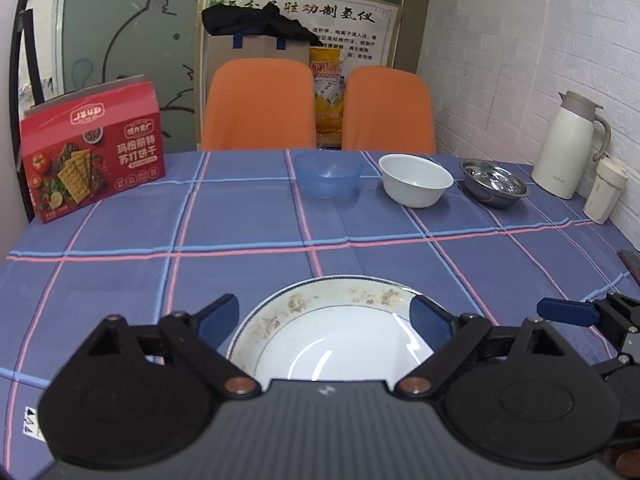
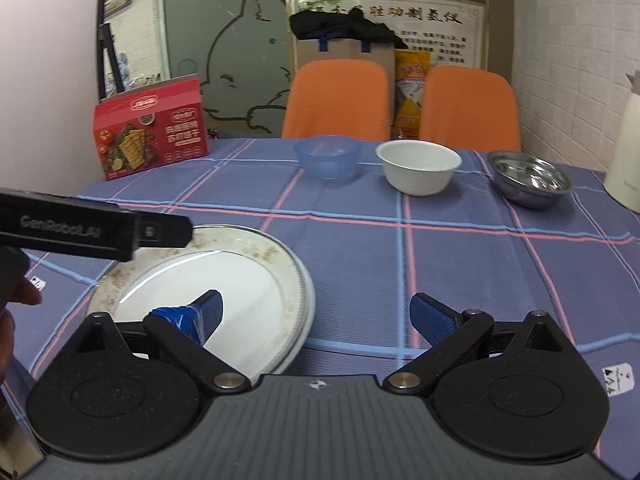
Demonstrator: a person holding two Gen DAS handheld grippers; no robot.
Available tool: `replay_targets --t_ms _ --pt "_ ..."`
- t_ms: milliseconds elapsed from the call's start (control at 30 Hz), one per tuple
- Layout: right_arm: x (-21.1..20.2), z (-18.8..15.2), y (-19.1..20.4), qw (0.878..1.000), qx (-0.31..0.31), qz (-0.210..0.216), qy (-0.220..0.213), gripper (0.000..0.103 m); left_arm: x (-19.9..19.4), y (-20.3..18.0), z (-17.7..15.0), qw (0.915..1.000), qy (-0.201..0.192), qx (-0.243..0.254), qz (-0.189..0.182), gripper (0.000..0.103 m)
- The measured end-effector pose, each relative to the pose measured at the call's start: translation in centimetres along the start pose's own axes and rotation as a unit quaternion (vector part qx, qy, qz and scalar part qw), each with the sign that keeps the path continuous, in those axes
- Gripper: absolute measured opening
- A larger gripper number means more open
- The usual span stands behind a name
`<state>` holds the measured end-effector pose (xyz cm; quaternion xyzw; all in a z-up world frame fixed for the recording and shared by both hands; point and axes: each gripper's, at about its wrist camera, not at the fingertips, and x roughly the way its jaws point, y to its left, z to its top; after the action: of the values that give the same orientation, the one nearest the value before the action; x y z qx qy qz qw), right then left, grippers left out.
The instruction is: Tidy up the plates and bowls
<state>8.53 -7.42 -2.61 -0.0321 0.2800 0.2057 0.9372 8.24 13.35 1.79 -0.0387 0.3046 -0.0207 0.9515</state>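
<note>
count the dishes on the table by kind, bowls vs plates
Bowls: 3, blue plastic bowl, white bowl, steel bowl
Plates: 1 in plain sight, the plate near the camera with the patterned rim; the right wrist view hints at more stacked under it, but I cannot tell
Total: 4

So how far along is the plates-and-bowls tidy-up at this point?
Early on. Nothing looks stacked yet: the blue bowl, white bowl and steel bowl sit apart in a row at the far side. In hand: nothing, though the open left gripper straddles the soiled plate and the open right gripper has one finger over it. Gathering the bowls and plate remains.
</note>
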Motion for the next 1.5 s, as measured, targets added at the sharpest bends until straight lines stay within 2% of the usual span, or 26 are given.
replay_targets --t_ms 200,367,633,833,967,1067,1167,1267,1500 --pt "-0.1 -1.2 -7.1 0.995 0.081 -0.047 0.019 0.088 2.4 -3.6 1.2 0.9991 0.013 0.040 -0.007 0.094" --pt "-0.5 -1.8 -11.3 0.991 0.110 -0.078 0.017 0.088 5.2 -6.9 2.3 0.9975 0.028 0.064 -0.015 0.094" --pt "0.7 -0.8 -16.0 0.992 0.085 -0.092 0.020 0.088 9.3 -11.7 4.1 0.9936 0.051 0.099 -0.019 0.094" --pt "2.0 2.5 -20.2 0.992 0.058 -0.111 -0.008 0.088 11.9 -14.0 6.0 0.9898 0.062 0.127 -0.015 0.094" --pt "3.4 4.8 -22.7 0.992 0.054 -0.115 -0.027 0.088 13.5 -15.5 8.9 0.9895 0.056 0.129 -0.036 0.094" --pt "4.8 6.2 -24.4 0.992 0.063 -0.110 -0.027 0.088 15.3 -17.1 12.4 0.9898 0.040 0.121 -0.064 0.094" --pt "6.1 7.4 -25.8 0.991 0.077 -0.108 -0.025 0.088 18.3 -19.2 16.0 0.9878 0.038 0.113 -0.100 0.094" --pt "7.8 8.5 -27.0 0.989 0.088 -0.113 -0.021 0.088 22.3 -21.2 18.5 0.9844 0.061 0.103 -0.129 0.095" --pt "13.0 10.1 -29.3 0.986 0.111 -0.124 0.008 0.088 32.0 -23.8 20.3 0.9815 0.129 0.093 -0.107 0.095"
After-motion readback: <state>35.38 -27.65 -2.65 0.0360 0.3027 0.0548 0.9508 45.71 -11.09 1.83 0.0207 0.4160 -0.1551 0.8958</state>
